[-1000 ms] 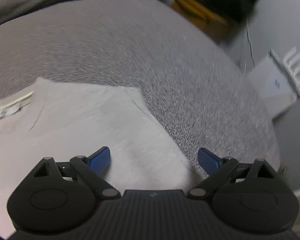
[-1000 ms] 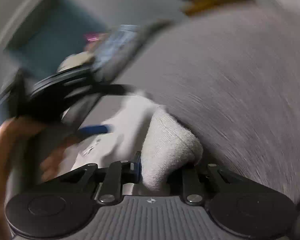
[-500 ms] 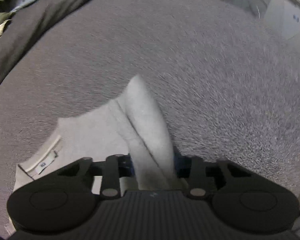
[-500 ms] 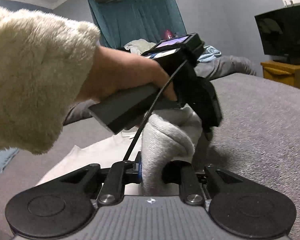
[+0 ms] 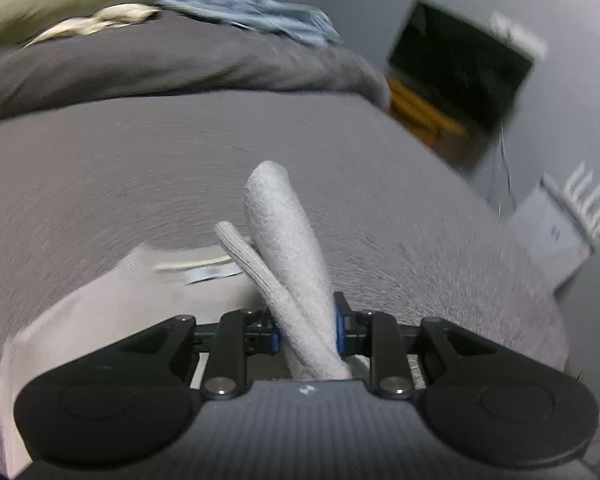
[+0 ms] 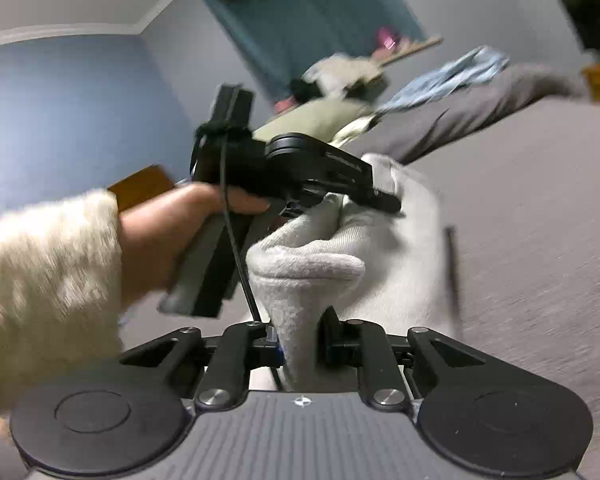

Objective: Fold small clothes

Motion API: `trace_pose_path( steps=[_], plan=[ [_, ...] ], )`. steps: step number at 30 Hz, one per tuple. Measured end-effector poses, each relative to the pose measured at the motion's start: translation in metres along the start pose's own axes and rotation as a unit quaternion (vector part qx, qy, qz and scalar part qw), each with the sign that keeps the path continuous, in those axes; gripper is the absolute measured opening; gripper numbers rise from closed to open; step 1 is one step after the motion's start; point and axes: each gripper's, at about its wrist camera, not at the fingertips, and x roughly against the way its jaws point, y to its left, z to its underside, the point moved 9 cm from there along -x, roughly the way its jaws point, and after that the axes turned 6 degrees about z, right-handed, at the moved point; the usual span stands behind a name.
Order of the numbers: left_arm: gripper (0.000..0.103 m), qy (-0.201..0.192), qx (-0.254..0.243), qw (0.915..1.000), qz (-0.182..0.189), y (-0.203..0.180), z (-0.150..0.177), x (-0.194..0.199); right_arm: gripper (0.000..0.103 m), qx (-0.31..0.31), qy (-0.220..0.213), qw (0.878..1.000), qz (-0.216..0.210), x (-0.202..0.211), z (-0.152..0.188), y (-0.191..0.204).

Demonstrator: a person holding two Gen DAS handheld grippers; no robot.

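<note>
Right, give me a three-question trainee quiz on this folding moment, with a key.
1. True or false: the left gripper is shut on the garment.
2. What is between the right gripper fingers?
A. a blue cloth
B. a fold of the pale grey garment
C. nothing
3. What surface does the garment lie on?

Key:
1. True. The left gripper's jaws have just been closing, and a fold of the garment is pinched between them.
2. B.
3. The grey bed cover.
</note>
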Motion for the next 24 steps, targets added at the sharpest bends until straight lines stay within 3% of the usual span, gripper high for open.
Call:
trace_pose_path(
  steps=[5, 7, 12, 19, 22, 24],
  plan=[
    [0.021, -0.05, 0.11, 0.9925, 0.018, 0.083, 0.044, 0.042, 0.018, 0.047, 0.049, 0.997, -0.035, -0.027, 0.022, 0.039],
    [0.021, -0.07, 0.13, 0.9887, 0.025, 0.104, 0.065, 0.048, 0.018, 0.061, 0.07, 0.995, -0.042, -0.037, 0.033, 0.053],
    [0.02, -0.083, 0.141, 0.986, 0.031, 0.131, 0.089, 0.046, 0.018, 0.082, 0.102, 0.99, -0.049, -0.061, 0.026, 0.046],
    [0.018, -0.121, 0.087, 0.9877, 0.046, 0.138, 0.06, 0.082, 0.018, 0.086, 0.102, 0.988, -0.071, -0.053, 0.021, 0.061],
    [0.018, -0.15, 0.084, 0.9844, 0.039, 0.149, 0.064, 0.109, 0.018, 0.101, 0.102, 0.986, -0.091, -0.058, 0.023, 0.079],
    [0.018, -0.146, 0.083, 0.9857, 0.016, 0.166, 0.076, 0.112, 0.018, 0.117, 0.11, 0.982, -0.098, -0.066, 0.032, 0.09]
  ],
)
